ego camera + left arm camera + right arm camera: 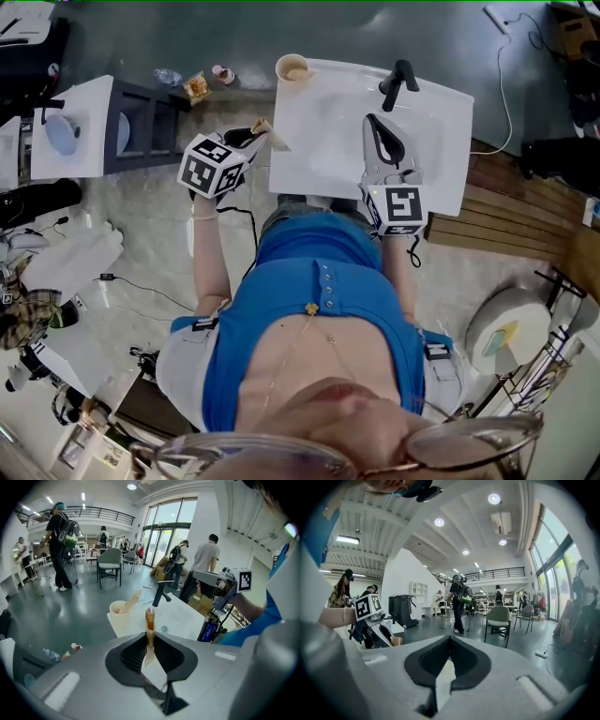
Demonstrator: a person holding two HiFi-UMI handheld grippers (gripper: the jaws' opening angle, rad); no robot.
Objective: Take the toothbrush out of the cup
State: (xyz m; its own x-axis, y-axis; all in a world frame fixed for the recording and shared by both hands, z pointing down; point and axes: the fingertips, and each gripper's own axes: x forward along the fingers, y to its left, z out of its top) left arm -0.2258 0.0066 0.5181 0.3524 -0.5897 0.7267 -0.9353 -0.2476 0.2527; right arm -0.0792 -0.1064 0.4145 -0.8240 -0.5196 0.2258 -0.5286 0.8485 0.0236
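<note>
left gripper [150,639]: jaws nearly closed, clamped on the toothbrush [149,623] handle | toothbrush long axis runs straight out along the jaws, bristle end leading toward the basin [183,618] | cup [118,611] just beyond on the basin's corner, apart from the toothbrush, another stick [133,600] leaning inside | right gripper [449,641]: jaws closed, empty | left nearer the cup

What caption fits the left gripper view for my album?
Left gripper pinches a toothbrush, with the cup and sink beyond.
</note>
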